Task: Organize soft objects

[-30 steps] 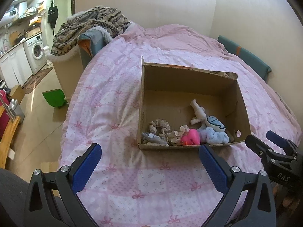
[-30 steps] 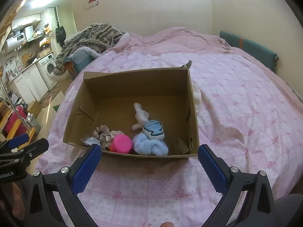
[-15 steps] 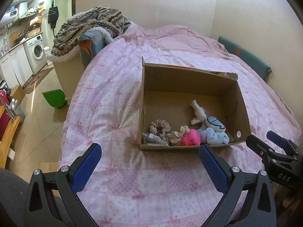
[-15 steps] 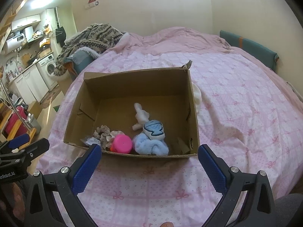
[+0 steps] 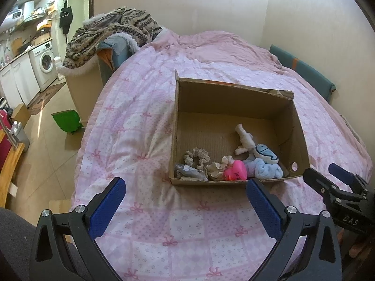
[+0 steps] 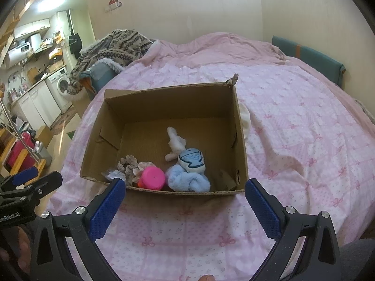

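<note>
Nothing has moved since a moment ago. The cardboard box [image 5: 234, 107] [image 6: 168, 103] sits in the same spot on the pink quilt [image 5: 140, 121] [image 6: 293, 121], and both claws hang where they were.

The left gripper [image 5: 185, 189] is just in front of the box, with its two blue fingers wide apart and nothing between them. The right gripper [image 6: 185, 189] is just in front of the box too, spread wide and holding nothing.

All the soft things are inside the box, bunched at its near wall. I count two frilly scrunchies [image 5: 196, 158] [image 6: 128, 164], one pink heart toy [image 5: 235, 173] [image 6: 151, 177], one blue fuzzy cloth [image 5: 267, 169] [image 6: 188, 180], one round blue face plush [image 5: 266, 151] [image 6: 191, 159], one white plush [image 5: 245, 138] [image 6: 175, 142] and one grey crumpled bit [image 5: 187, 172] [image 6: 114, 175] in the near left corner.
</note>
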Tool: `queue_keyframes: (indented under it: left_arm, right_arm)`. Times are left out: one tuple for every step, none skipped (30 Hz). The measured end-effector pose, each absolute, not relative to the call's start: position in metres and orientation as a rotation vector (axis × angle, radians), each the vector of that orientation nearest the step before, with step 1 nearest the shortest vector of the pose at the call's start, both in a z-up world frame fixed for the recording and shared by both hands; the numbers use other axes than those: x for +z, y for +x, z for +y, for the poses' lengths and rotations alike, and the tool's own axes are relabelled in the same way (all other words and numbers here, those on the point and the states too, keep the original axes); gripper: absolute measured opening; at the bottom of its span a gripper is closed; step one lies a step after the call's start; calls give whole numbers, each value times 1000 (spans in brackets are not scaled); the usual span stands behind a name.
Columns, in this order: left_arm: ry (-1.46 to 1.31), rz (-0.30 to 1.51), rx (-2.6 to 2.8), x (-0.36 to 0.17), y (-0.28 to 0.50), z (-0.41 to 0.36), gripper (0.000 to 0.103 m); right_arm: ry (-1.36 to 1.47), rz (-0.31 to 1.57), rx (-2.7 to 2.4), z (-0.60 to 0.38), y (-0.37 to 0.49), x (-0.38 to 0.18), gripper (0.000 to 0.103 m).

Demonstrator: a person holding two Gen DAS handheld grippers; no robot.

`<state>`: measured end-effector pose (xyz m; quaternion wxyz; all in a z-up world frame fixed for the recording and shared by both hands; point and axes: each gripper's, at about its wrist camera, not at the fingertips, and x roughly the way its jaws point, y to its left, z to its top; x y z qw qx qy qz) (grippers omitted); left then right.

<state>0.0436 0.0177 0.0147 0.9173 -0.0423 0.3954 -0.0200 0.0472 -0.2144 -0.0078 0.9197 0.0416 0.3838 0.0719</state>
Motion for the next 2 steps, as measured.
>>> queue_keyframes:
  left_arm:
    - [-90, 813, -46, 14, 43, 18, 103]
    - [-89, 814, -46, 14, 44, 17, 103]
  right_arm:
    - [86, 790, 149, -214, 47, -7, 103]
    - [84, 789, 147, -213, 46, -7, 103]
